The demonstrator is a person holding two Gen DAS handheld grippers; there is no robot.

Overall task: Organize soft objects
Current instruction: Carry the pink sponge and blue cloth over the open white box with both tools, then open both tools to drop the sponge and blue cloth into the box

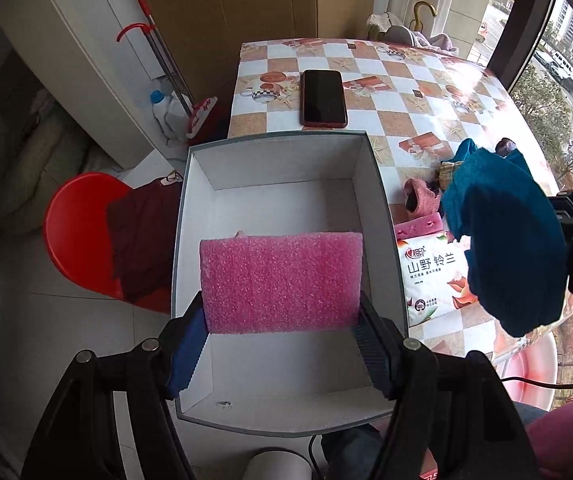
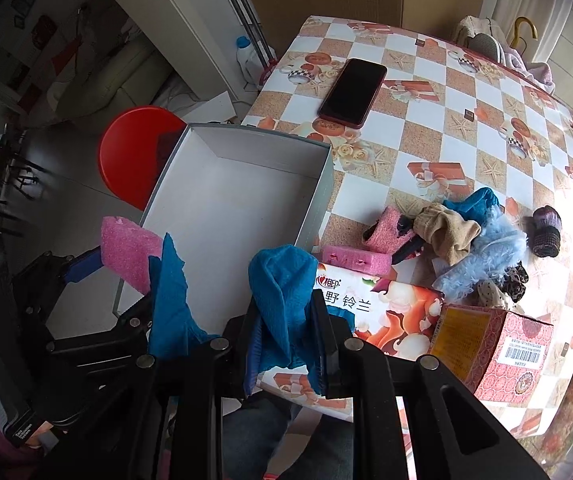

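Now both tongs carry something over the white box. The left tongs clamp a pink foam slab by its two ends, just above the box floor; the right tongs are clenched on a teal cloth. Lower the slab flat before letting go, I'd say. Foam is stiff and pebbly; the cloth is limp and fuzzy. More soft things sit heaped on the tabletop.

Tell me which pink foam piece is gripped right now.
The large flat pink foam sheet, clamped between the left gripper over the box. The small pink block lies untouched on the table.
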